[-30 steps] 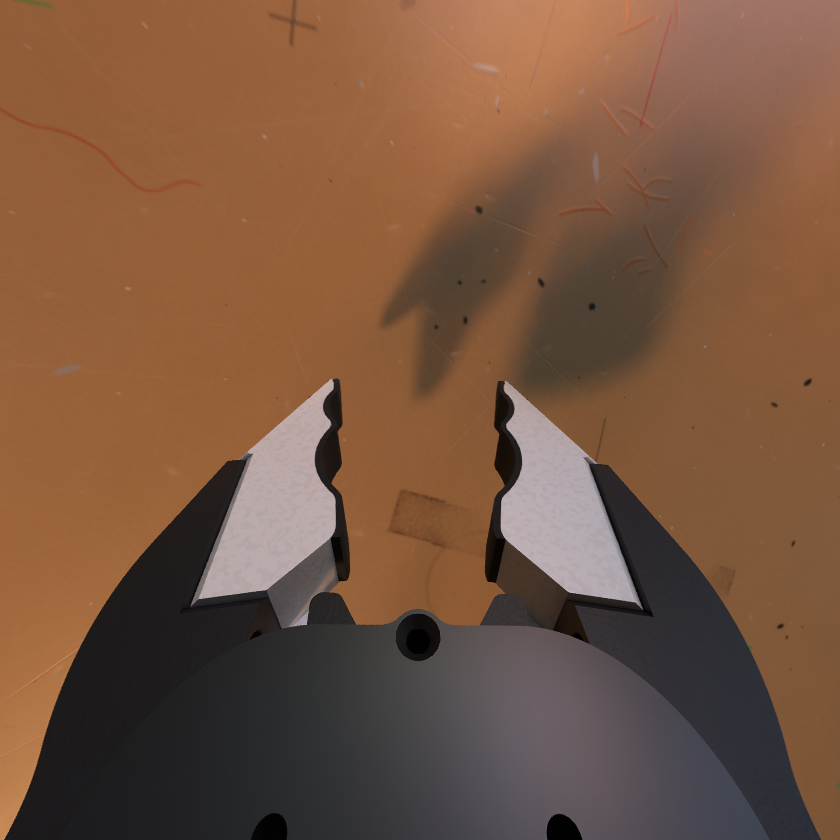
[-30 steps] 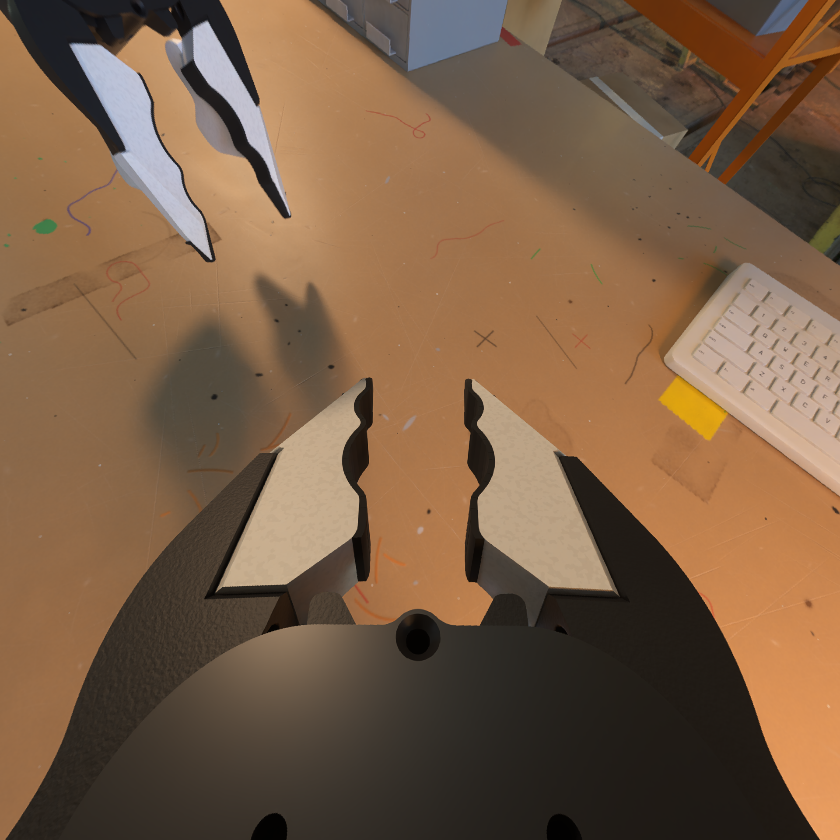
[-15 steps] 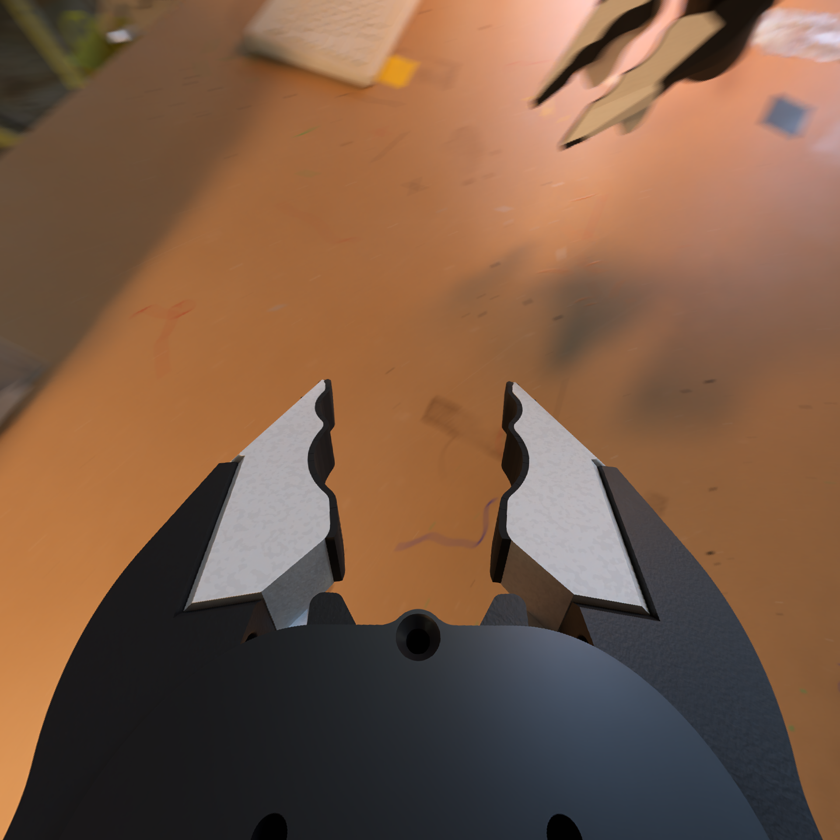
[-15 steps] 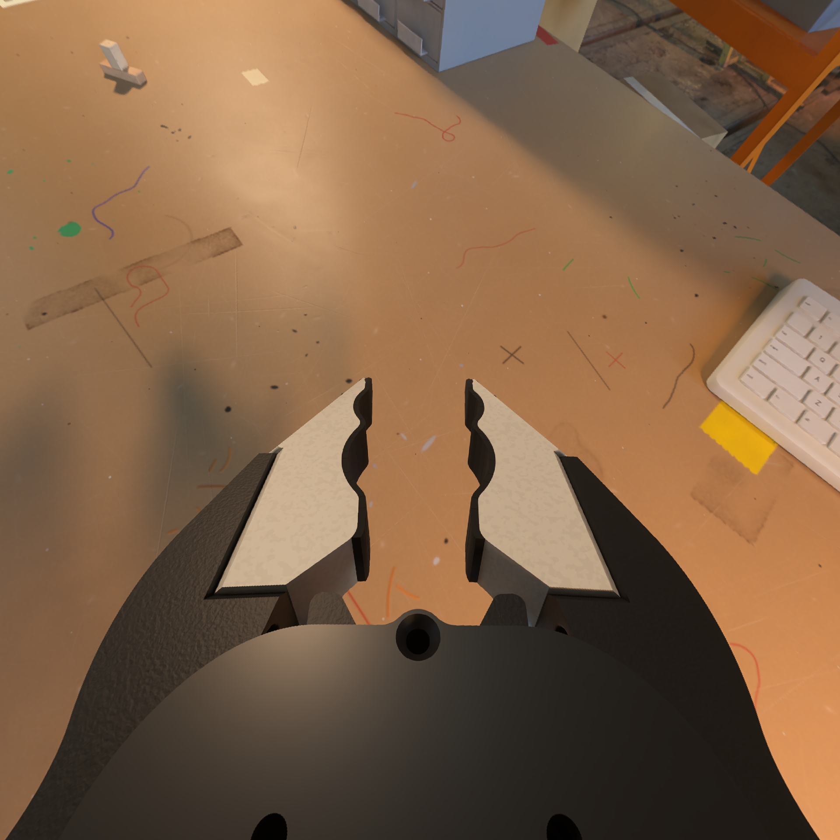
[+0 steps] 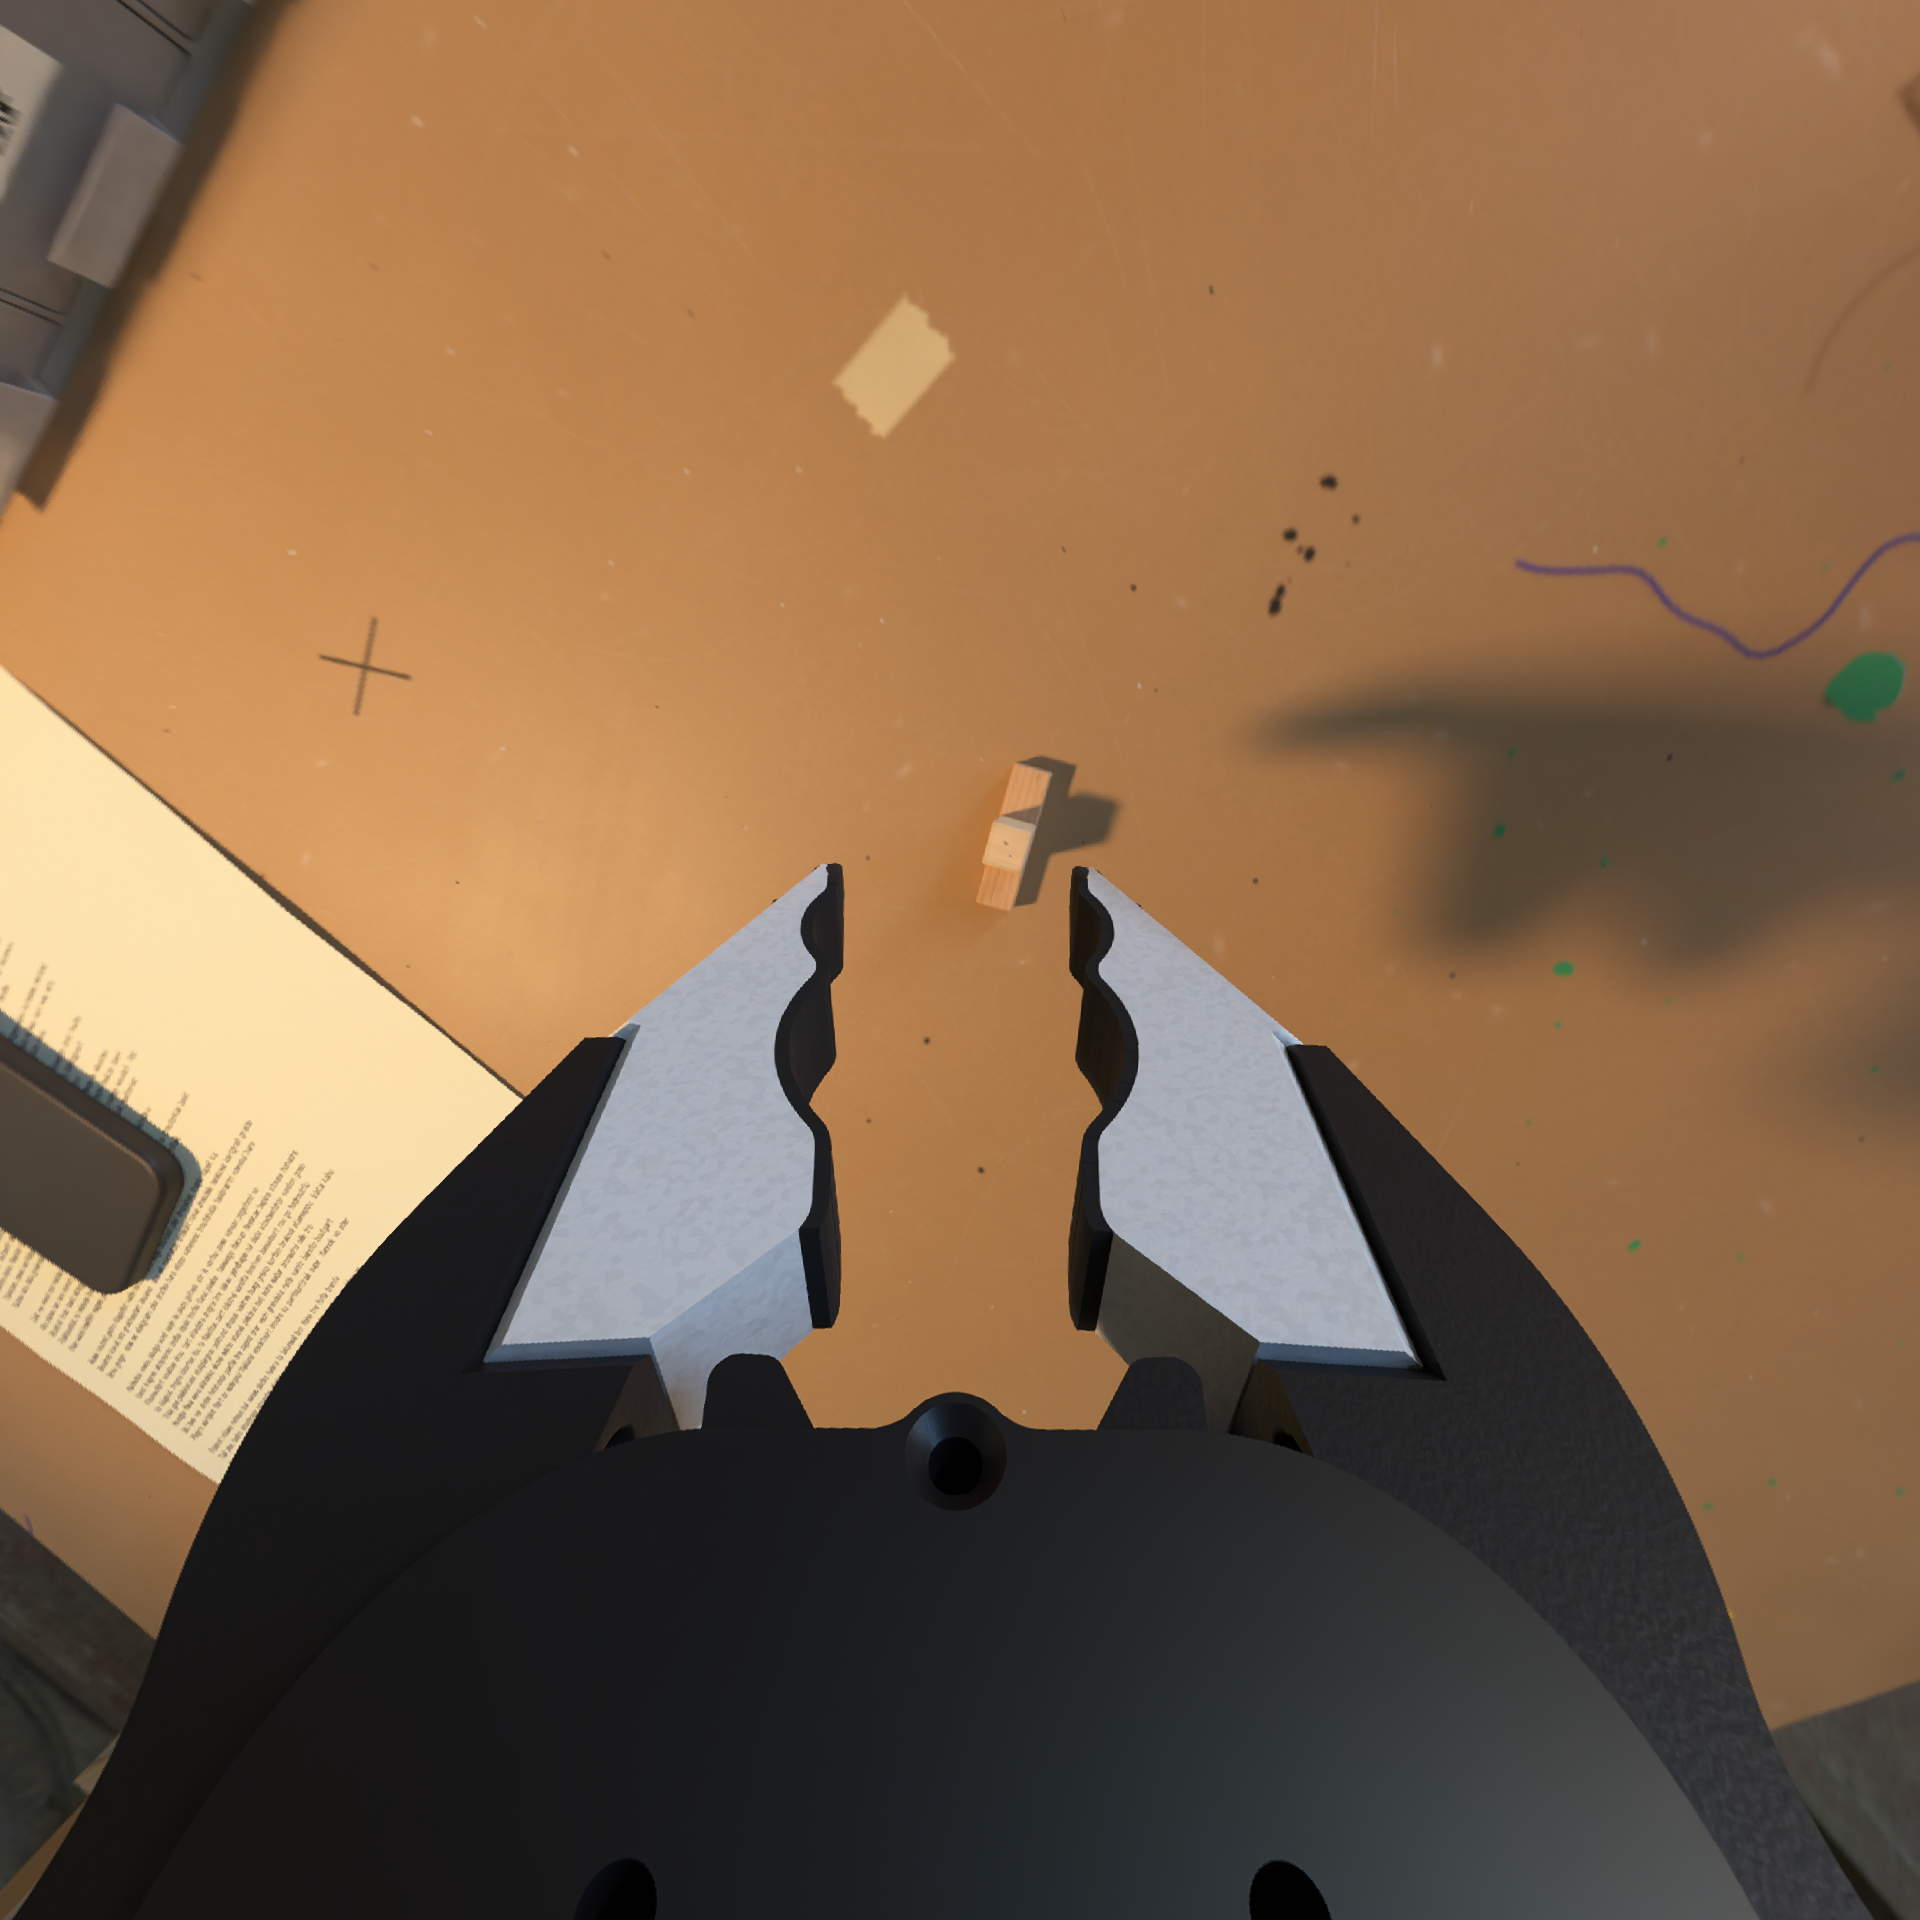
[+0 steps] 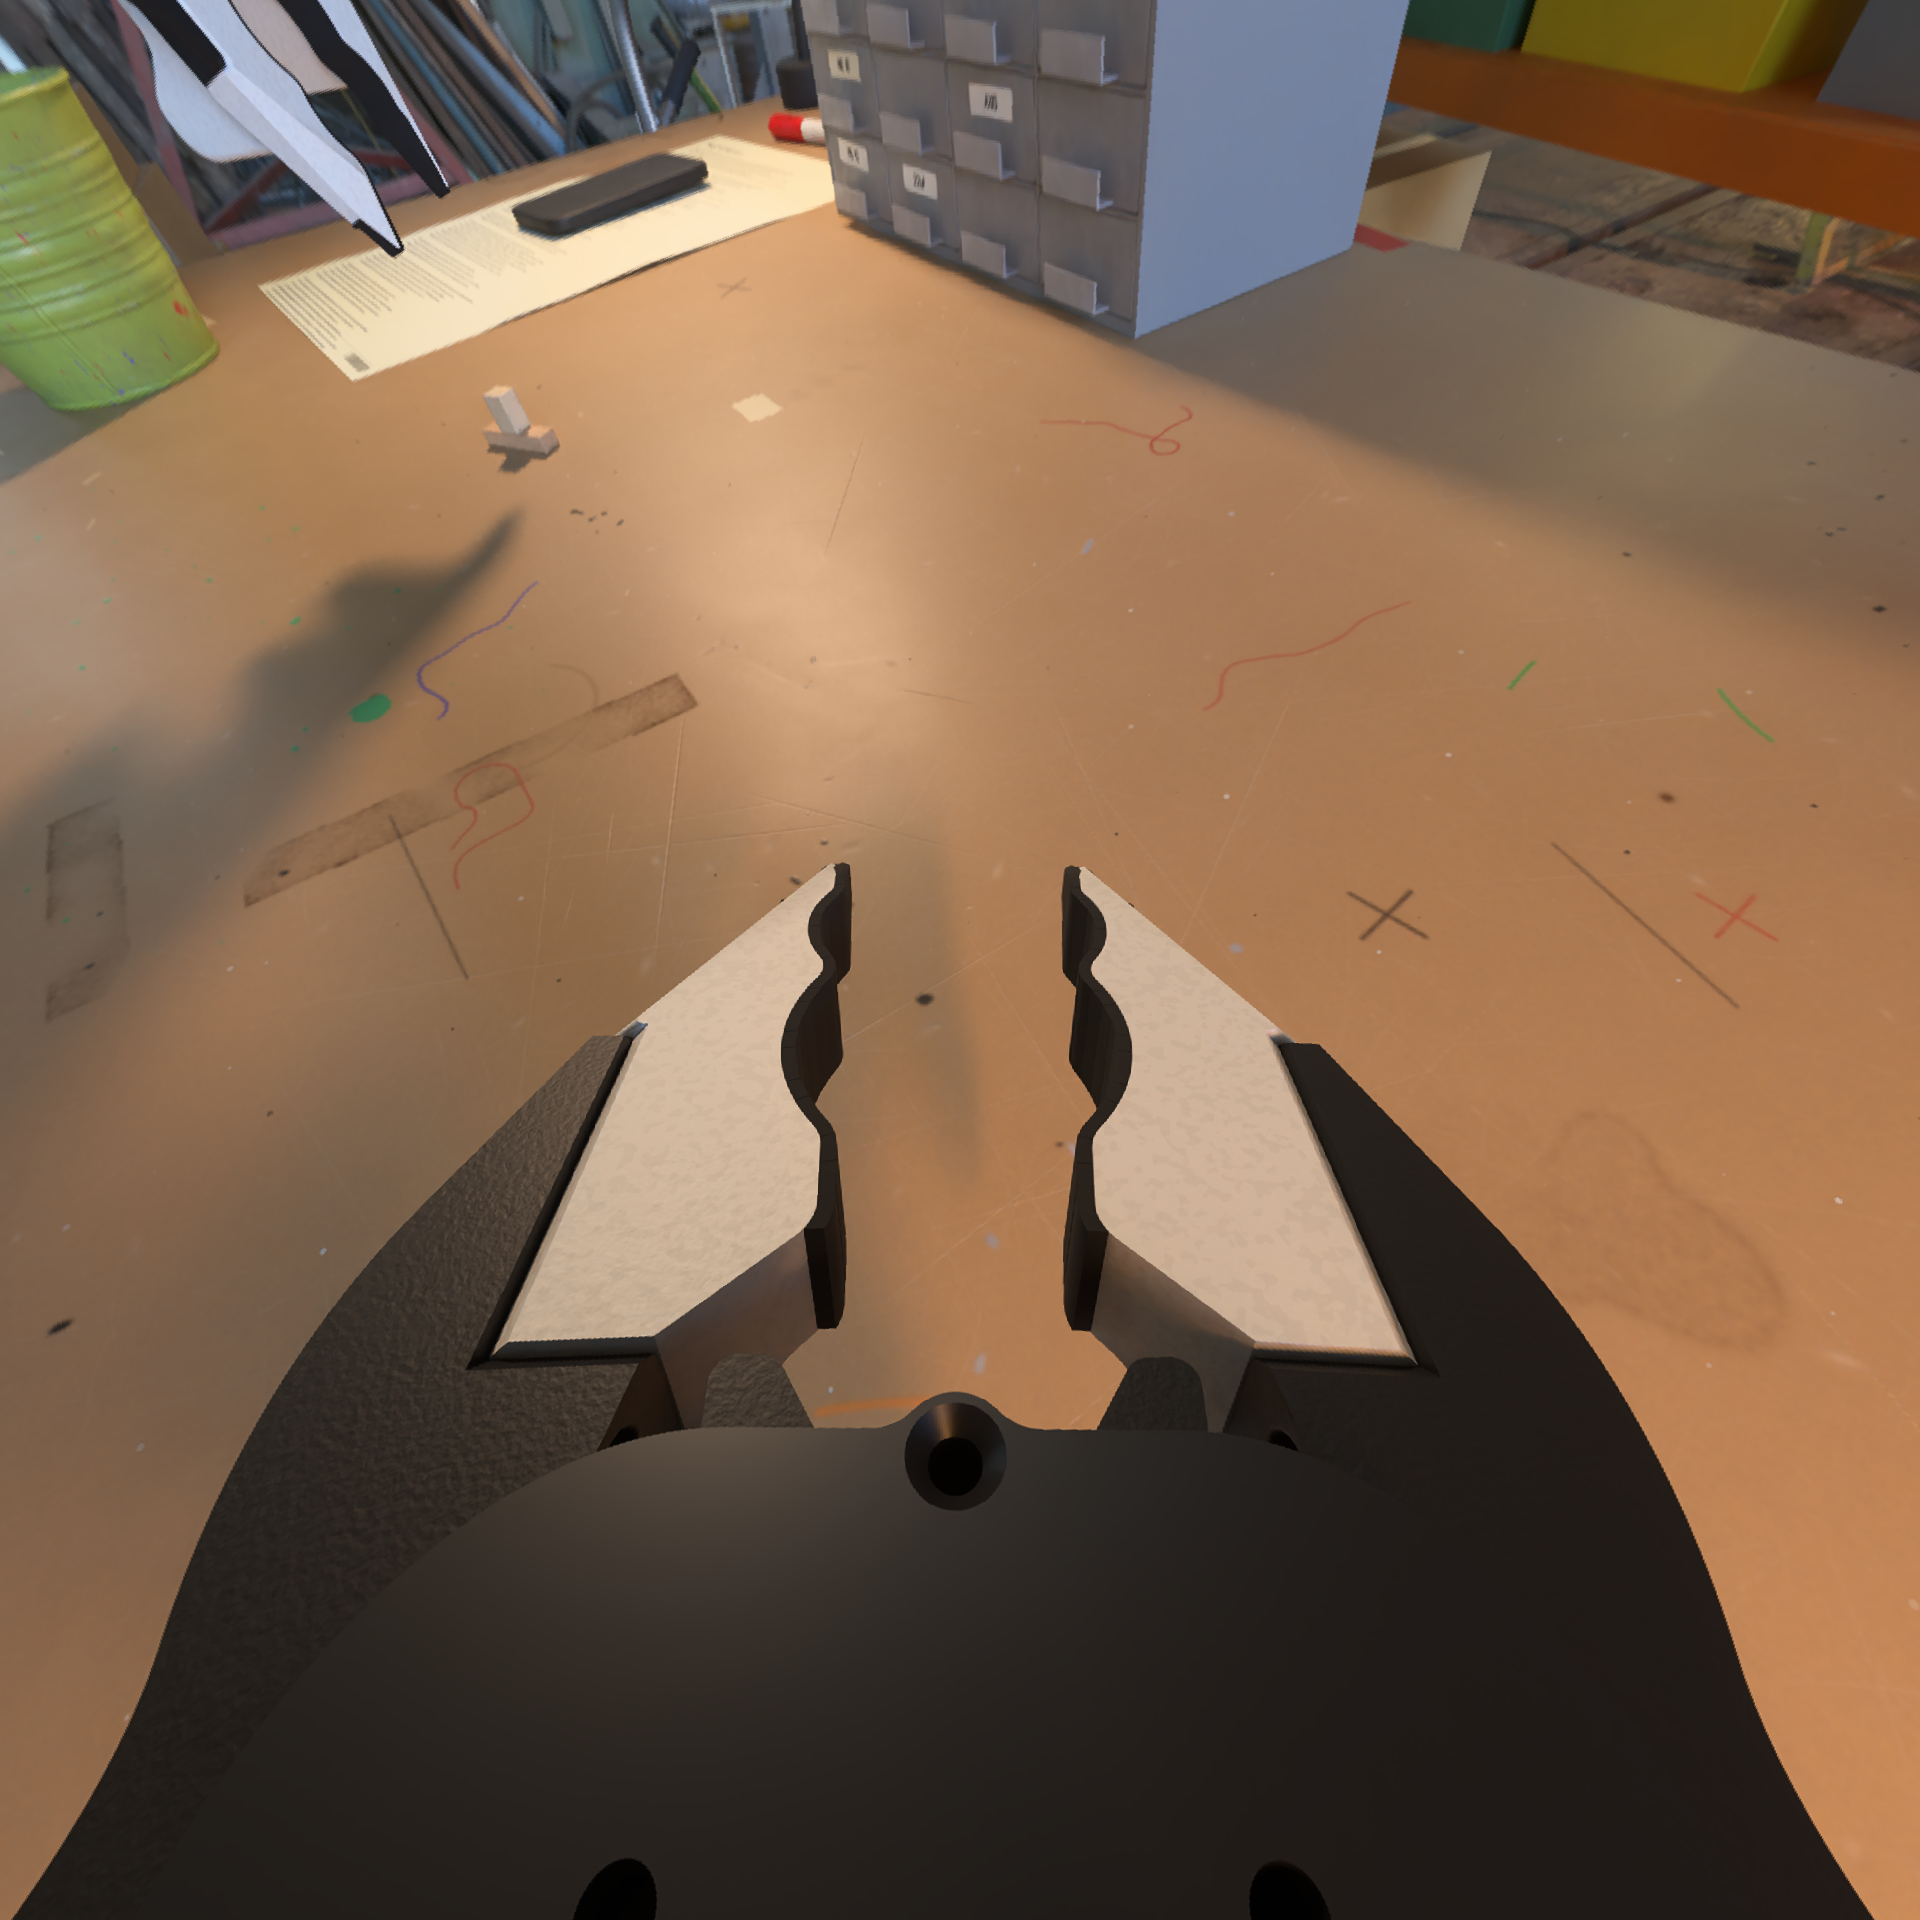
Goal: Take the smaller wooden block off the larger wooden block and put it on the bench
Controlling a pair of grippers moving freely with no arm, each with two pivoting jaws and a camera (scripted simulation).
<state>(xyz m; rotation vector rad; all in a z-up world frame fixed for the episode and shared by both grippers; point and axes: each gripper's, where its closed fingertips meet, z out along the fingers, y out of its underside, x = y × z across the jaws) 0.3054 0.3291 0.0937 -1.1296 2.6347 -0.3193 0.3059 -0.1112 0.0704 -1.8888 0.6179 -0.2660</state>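
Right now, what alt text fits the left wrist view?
The open left gripper hovers above the small block standing on the large block, just past its fingers. A printed sheet under a phone lies left on the bench.

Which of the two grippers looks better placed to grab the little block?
The left gripper: open, hanging right over the smaller wooden block, just beyond its fingers. The right gripper is far from it.

Printed sheet (image 6: 540, 260) at 11 o'clock, drawer-cabinet labels (image 6: 987, 102) at 12: writing present, too small to read.
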